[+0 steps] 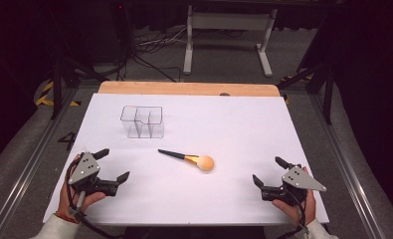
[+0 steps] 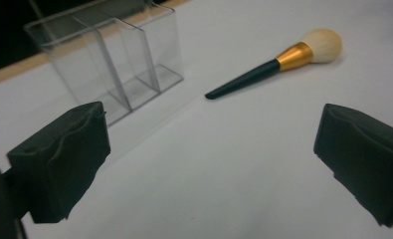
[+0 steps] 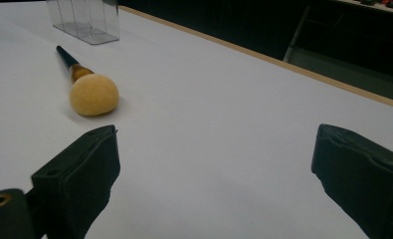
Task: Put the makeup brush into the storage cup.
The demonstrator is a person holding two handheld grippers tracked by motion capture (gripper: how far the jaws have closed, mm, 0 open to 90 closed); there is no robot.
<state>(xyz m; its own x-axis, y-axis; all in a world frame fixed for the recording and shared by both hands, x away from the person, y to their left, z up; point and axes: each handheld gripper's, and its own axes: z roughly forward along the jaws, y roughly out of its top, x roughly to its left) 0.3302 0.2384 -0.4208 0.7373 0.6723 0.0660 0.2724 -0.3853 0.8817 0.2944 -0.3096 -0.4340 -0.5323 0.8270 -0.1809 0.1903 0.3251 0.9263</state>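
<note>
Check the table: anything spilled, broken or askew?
Nothing stands out. The makeup brush lies flat on the white table, apart from the upright clear organizer. Left claw and right claw are open, holding nothing.

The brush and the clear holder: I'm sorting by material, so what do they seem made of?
Brush: glossy dark handle, probably plastic or lacquered wood; shiny gold band, likely metal; soft, fluffy tan head of bristles. Clear holder: see-through rigid walls with sharp edges, likely acrylic, possibly glass.

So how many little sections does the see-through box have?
3 that I can make out. The clear organizer stands at the table's far left; its sections sit side by side behind thin dividers, though clear walls could hide another.
</note>
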